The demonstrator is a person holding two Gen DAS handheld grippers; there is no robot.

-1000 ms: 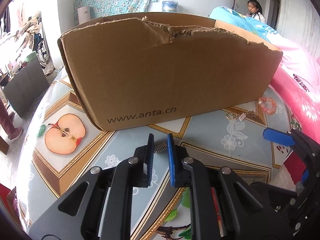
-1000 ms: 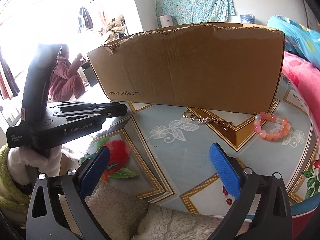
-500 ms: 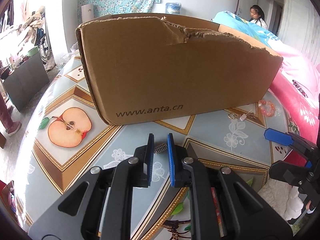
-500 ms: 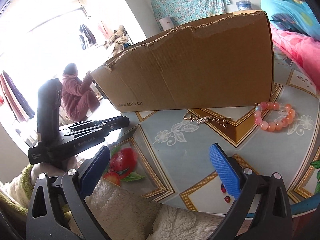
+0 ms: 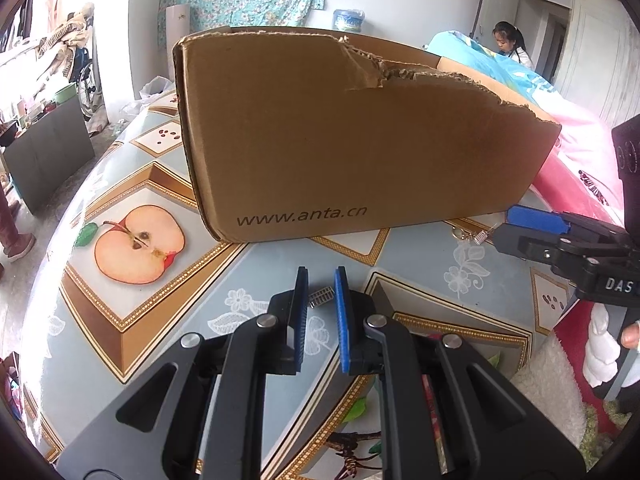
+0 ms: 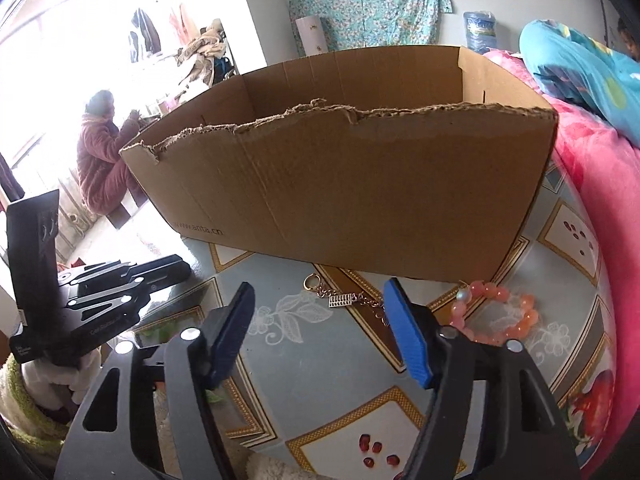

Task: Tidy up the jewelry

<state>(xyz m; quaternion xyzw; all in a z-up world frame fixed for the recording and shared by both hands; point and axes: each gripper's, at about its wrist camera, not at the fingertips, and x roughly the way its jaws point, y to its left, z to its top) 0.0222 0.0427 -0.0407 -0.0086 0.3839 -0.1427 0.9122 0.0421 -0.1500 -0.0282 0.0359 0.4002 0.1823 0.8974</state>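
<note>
Cardboard box (image 5: 360,152) reads "www.anta.cn"; right gripper (image 5: 516,226) perhaps "DAS"

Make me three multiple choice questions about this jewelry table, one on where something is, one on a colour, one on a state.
1. Where does the chain bracelet lie?
A. inside the box
B. on the table in front of the cardboard box
C. on the pink blanket

2. What colour is the bead bracelet?
A. green
B. black
C. pink-orange

3. What is the top of the box like?
A. open, with a torn front edge
B. taped shut
C. covered by a lid

Answers:
1 B, the chain rests on the patterned tabletop below the box's front wall.
2 C, its beads look pink and orange.
3 A, the inside walls show above a ragged rim.
</note>
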